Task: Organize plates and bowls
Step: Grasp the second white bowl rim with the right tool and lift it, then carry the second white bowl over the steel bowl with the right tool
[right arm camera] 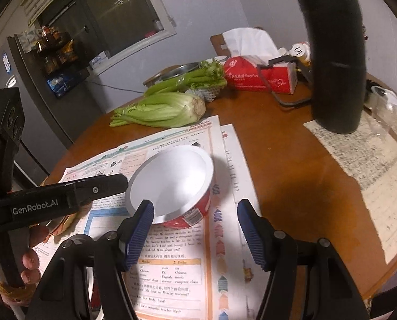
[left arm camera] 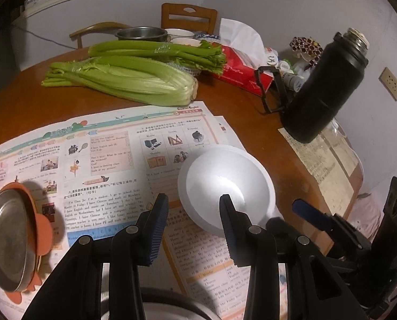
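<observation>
Wooden table: white bowl by left gripper, right gripper, both apart.

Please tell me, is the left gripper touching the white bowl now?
Cannot tell. In the left wrist view one finger of the left gripper overlaps the white bowl; in the right wrist view the gripper's tip meets the rim, neither showing contact plainly.

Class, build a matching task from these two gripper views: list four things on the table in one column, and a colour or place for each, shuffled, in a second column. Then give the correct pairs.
Things
1. bowl
2. flask
3. celery
4. metal plate

Descriptions
A. green, lying on bare wood
B. white inside, red outside
C. grey, stacked on an orange plate
D. black, standing near the table's right edge

Pairs: 1-B, 2-D, 3-A, 4-C
</observation>
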A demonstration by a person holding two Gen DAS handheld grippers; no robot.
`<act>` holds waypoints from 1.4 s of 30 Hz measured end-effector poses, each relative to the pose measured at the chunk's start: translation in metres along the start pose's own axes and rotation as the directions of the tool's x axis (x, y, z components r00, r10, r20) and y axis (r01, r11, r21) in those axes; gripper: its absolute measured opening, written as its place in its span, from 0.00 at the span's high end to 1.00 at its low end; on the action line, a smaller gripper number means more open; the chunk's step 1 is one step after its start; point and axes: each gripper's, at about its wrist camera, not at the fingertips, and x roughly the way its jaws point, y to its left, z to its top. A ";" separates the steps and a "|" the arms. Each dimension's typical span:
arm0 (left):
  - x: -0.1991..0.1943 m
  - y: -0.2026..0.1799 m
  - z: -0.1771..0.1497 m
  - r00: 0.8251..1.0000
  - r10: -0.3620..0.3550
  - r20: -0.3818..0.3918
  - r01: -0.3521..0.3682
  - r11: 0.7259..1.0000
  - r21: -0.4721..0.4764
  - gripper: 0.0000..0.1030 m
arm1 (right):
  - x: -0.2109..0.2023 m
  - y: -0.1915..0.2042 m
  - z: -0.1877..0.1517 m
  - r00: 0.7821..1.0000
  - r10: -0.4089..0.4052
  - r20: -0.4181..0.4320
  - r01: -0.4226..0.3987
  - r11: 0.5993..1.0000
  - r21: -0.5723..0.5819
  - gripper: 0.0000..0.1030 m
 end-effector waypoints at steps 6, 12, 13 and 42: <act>0.015 0.008 0.006 1.000 -0.009 -0.020 0.008 1.000 -0.023 0.60 | 0.020 0.008 0.003 0.999 0.005 -0.032 -0.006 1.000 -0.014 0.37; 0.027 0.008 0.008 0.999 -0.018 -0.037 0.017 0.999 -0.031 0.60 | 0.036 0.014 0.003 0.998 0.006 -0.069 -0.009 0.999 -0.036 0.37; 0.029 0.008 0.008 0.999 -0.017 -0.040 0.016 0.999 -0.031 0.60 | 0.038 0.015 0.003 0.997 0.010 -0.072 -0.013 0.999 -0.039 0.37; 0.007 0.026 -0.006 0.998 -0.063 -0.017 0.061 0.994 -0.092 0.61 | 0.032 0.052 -0.009 0.989 0.092 -0.117 -0.105 0.989 -0.108 0.35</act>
